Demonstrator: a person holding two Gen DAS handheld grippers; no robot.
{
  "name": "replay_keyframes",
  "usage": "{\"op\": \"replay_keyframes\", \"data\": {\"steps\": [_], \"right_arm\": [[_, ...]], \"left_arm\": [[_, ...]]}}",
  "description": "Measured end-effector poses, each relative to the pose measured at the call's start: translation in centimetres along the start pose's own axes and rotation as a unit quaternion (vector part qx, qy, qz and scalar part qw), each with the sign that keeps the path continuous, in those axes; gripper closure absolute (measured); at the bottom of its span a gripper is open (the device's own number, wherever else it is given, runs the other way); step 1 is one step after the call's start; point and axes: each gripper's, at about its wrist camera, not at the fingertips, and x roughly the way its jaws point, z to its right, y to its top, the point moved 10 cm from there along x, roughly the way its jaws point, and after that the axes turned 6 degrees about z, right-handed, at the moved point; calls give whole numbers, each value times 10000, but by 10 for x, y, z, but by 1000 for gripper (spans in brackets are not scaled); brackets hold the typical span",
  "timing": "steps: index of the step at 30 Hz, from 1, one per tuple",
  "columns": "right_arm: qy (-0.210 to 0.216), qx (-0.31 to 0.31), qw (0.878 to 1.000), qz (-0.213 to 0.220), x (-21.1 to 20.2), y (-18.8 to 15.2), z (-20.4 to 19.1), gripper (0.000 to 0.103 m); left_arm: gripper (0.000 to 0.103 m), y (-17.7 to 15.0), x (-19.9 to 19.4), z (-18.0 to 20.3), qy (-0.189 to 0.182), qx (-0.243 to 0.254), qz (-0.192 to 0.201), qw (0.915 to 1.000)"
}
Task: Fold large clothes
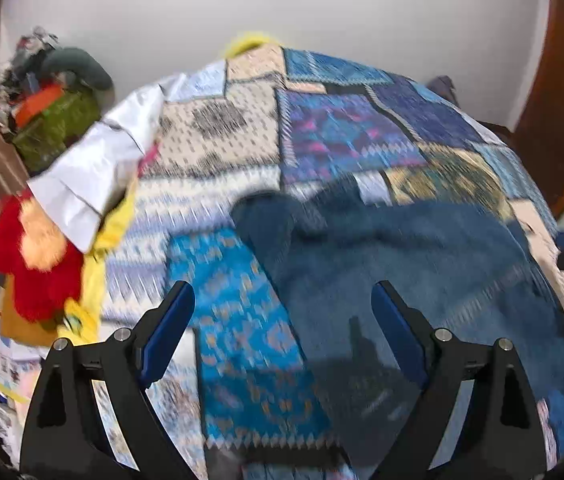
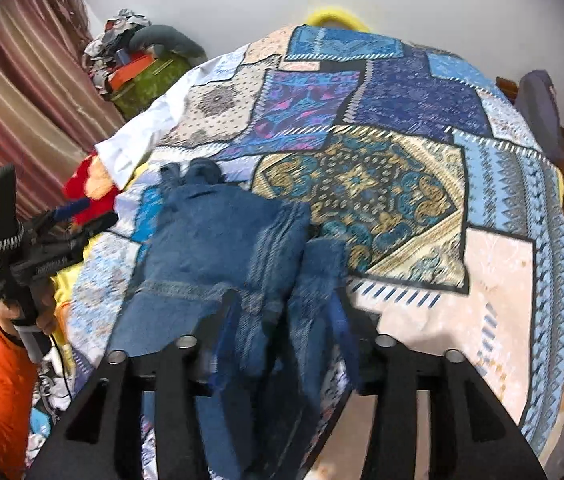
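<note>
A large blue towel-like cloth (image 2: 218, 240) lies on the patchwork bedspread (image 2: 362, 184), bunched into folds. In the right wrist view my right gripper (image 2: 282, 320) has its jaws around a raised fold of this cloth, gripping it. In the left wrist view the same cloth (image 1: 402, 264) lies flat to the right. My left gripper (image 1: 282, 304) is open and empty, hovering above the cloth's left edge. The left gripper also shows in the right wrist view (image 2: 78, 216), held in a hand at the bed's left side.
A white garment (image 1: 94, 168) and a red and yellow plush (image 1: 38, 256) lie at the bed's left edge. A pile of items (image 2: 142, 68) stands by the striped curtain (image 2: 22, 112). A wooden door (image 1: 562, 112) is at right.
</note>
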Motion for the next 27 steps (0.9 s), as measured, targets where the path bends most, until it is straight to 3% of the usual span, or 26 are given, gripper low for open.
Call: {"op": "replay_keyframes", "data": {"steps": [4,6,9,12,15,18,23,25,27], "right_arm": [[43,-433,9990,127,-1,-8,-30,23],[-156,-785,9968,51,8,-17,-38,14],[-418,-1015,9938,-200,27,-30,-34,14],[-458,-671,9947,-633,48,-44,-10,14],[164,130,9952,-954,60,-53,5,14],[730,696,9880,-1170,70,-56,12,14],[899,592,9860,-1274,85,-54,6,14],[1011,756,9835,-1298,91,-51,5,12],[1100,1088,9796,-1285,98,-48,8,10]], "left_arm": [[12,-38,-6,9,-435,-244,-304,9983],[13,-52,-3,13,-582,-383,-487,9964],[13,-71,3,18,-793,-580,-707,9926],[11,-84,15,22,-1007,-905,-953,9862],[6,-86,27,20,-1304,-1463,-1089,9745],[4,-83,46,23,-1749,-1967,-1245,9567],[0,-81,76,32,-2164,-2449,-1434,9341],[0,-80,85,34,-2265,-2664,-1466,9253],[0,-81,94,39,-2460,-2914,-1580,9108]]}}
